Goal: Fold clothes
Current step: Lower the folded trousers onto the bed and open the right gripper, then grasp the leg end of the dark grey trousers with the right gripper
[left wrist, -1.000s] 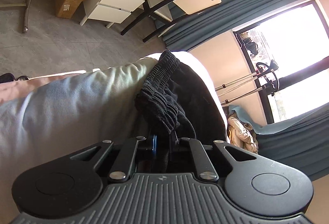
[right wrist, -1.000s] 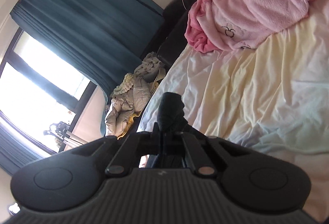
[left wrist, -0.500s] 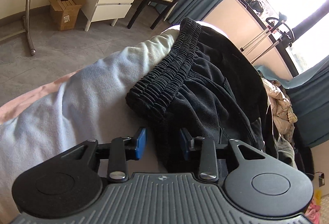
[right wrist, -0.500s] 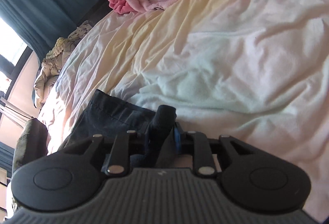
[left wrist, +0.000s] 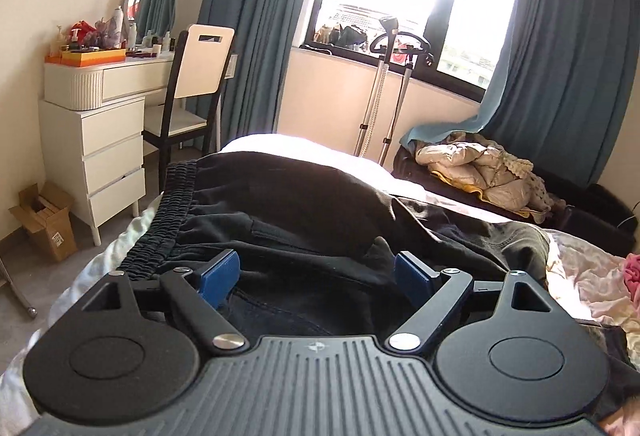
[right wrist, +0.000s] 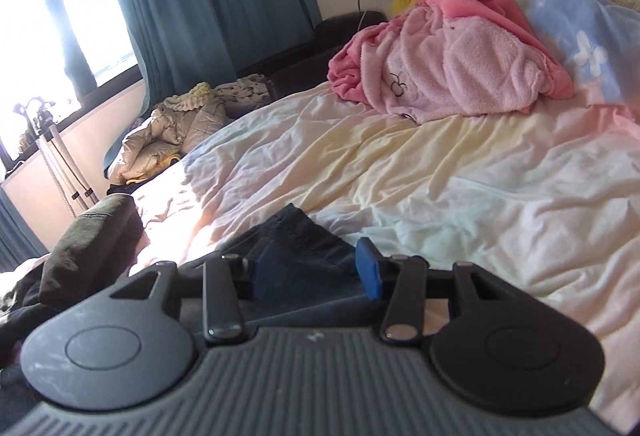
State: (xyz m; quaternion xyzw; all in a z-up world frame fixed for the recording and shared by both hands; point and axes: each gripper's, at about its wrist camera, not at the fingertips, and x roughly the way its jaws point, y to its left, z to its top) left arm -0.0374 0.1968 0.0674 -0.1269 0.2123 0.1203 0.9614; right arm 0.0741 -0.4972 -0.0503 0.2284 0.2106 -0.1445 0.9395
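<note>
Jaws stand wide apart on both grippers, and neither holds any cloth. The left gripper (left wrist: 318,272) hovers low over black trousers (left wrist: 304,203), its blue pads (left wrist: 220,274) spread above the fabric just behind the gathered waistband (left wrist: 170,211). The right gripper (right wrist: 316,270) sits over a dark trouser leg (right wrist: 296,240), its pads also parted, with the leg end lying flat between them; whether they touch the cloth cannot be told. The trousers lie spread on the bed (right wrist: 460,195), waistband toward the foot of the bed and its near-side edge, legs running up toward the middle. Further up the bed, near the headboard, a pink fleece (right wrist: 444,55) sits in a heap. Beyond the foot of the bed are a white dresser (left wrist: 96,139), a chair (left wrist: 196,87) and a bright window between blue curtains (left wrist: 248,19). The garment looks laid out with the grippers let go, so the step in hand seems to be between folds. The next move likely calls for closing on an edge at each end and carrying one end over the other, keeping the layers even.
</note>
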